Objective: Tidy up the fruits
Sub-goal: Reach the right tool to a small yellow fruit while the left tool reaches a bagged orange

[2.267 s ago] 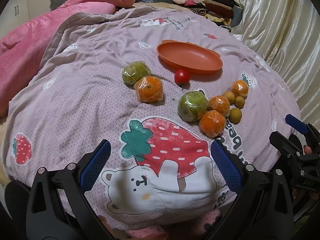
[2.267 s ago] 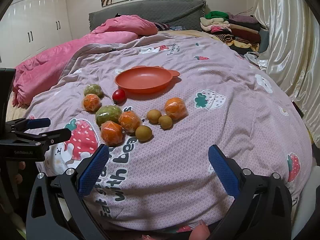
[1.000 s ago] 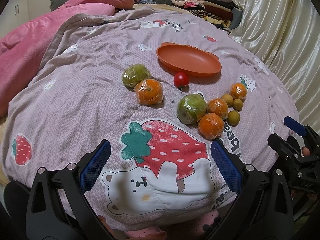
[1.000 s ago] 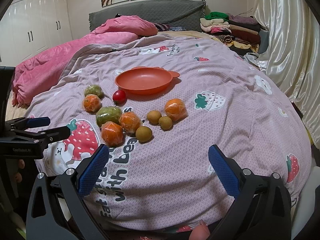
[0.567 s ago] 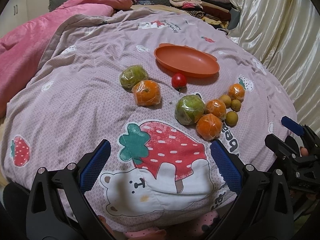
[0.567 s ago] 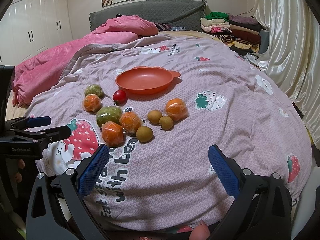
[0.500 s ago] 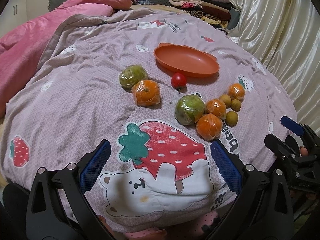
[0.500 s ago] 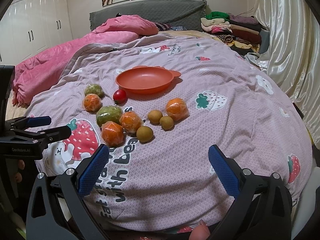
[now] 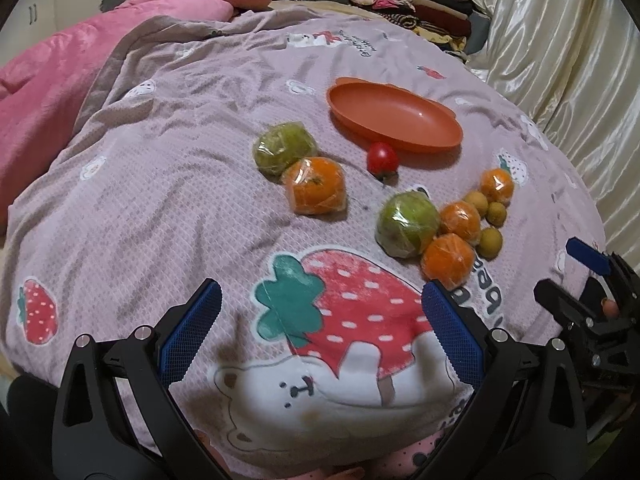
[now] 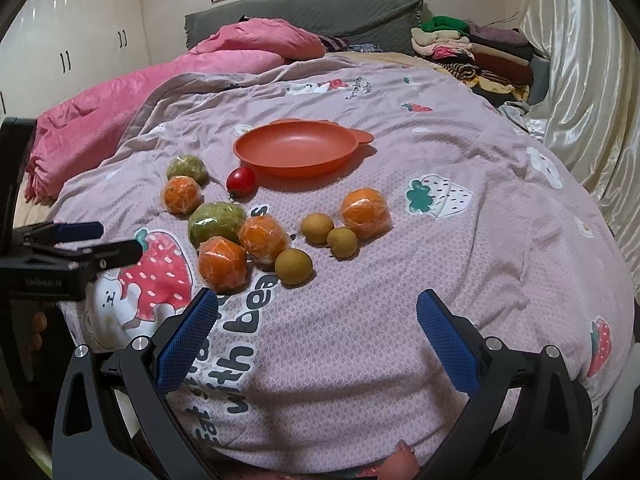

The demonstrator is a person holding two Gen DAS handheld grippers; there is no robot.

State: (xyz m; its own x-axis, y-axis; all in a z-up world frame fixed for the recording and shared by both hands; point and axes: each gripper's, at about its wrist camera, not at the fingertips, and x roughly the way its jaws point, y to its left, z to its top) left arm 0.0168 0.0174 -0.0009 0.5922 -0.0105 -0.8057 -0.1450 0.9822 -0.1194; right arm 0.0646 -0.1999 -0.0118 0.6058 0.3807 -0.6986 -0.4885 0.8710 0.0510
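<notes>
On bed, both tongs released, empty. Best to grip nearest orange squarely, then lift to plate.

Bare quilt right of clustered fruit; plate beyond.

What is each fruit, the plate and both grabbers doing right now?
orange plate: upright on the bedspread, nothing in it.
tomato: loose, beside the plate's near rim.
wrapped oranges: four, in clear film, all lying on the bedspread.
wrapped green fruits: two, in film, lying on the bedspread.
small brown fruits: three, unwrapped, lying by the oranges.
left gripper: open, holding nothing.
right gripper: open, holding nothing.
</notes>
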